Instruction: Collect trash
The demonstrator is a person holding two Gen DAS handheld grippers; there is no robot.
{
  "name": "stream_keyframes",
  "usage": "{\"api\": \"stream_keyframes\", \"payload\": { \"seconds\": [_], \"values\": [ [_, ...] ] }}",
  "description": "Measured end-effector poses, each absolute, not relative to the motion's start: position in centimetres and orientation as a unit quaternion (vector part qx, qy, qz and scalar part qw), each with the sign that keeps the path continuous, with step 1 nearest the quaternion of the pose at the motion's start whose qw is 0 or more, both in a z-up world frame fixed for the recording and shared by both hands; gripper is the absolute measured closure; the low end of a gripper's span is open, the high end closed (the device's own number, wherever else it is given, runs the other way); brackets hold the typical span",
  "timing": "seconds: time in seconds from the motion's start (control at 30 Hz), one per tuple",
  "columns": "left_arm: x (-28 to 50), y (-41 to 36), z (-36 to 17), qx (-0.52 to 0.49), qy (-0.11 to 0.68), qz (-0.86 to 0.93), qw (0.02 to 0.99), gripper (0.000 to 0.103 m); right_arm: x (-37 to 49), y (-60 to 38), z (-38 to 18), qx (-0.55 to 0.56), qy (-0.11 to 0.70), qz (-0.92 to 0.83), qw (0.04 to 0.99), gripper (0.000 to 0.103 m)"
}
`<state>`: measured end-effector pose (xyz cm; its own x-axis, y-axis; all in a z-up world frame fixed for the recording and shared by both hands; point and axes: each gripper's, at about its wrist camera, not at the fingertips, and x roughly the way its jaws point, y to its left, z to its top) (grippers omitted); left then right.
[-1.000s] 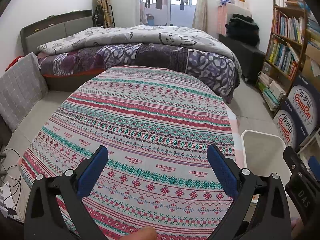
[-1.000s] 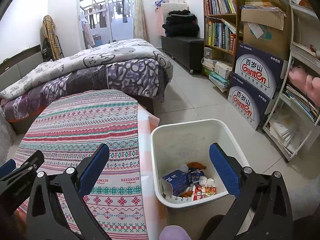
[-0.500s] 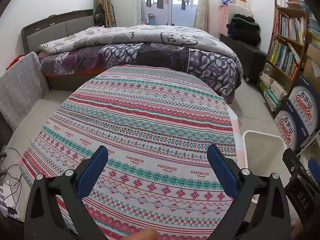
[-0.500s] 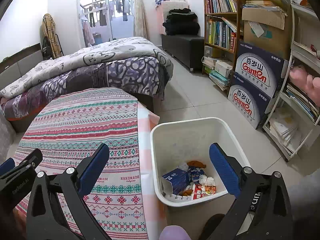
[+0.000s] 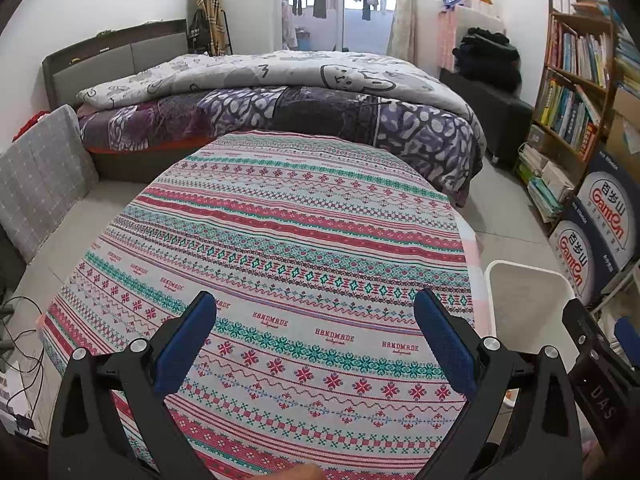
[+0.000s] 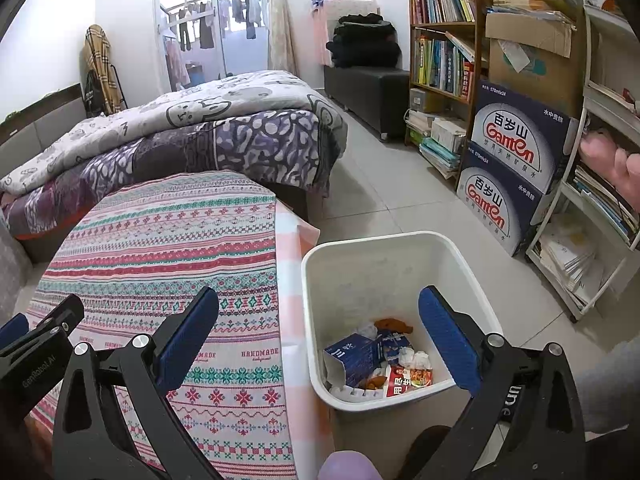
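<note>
The white bin (image 6: 400,248) stands on the floor just beside the right edge of the desk (image 5: 280,240), whose patterned cloth shows nothing lying on it in either view. All the trash in sight sits at the bottom of the bin: a blue carton (image 6: 352,356), crumpled white paper (image 6: 414,358), a red wrapper (image 6: 404,384) and a brown scrap (image 6: 392,324). The right gripper (image 6: 318,336) hangs above the bin's near left rim, with its jaws spread wide and nothing between them, so the bin lies straight ahead of it and slightly to the right. The left gripper (image 5: 314,336) hovers over the near part of the desk, jaws likewise wide apart and empty, with only a corner of the bin visible off to its right. The right hand is clearly the nearer one to the bin. Judging from the bare cloth, the collecting looks essentially done, and no further piece offers itself for either gripper to approach.
</note>
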<state>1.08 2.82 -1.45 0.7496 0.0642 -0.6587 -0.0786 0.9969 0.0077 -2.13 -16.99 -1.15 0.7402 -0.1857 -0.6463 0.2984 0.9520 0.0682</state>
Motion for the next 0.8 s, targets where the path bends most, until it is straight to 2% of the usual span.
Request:
{"api": "stream_keyframes", "payload": {
  "seconds": [0.33, 0.8],
  "values": [
    [0.92, 2.93, -1.59, -0.015, 0.342, 0.027, 0.939, 0.013, -2.08, -17.25, -1.54, 0.087, 0.341, -0.130, 0.927, 0.007],
    [1.22, 2.24, -1.55, -0.011, 0.348, 0.031, 0.937, 0.011, -2.23, -17.89, -1.29, 0.090, 0.339, -0.136, 0.927, 0.007]
  ]
}}
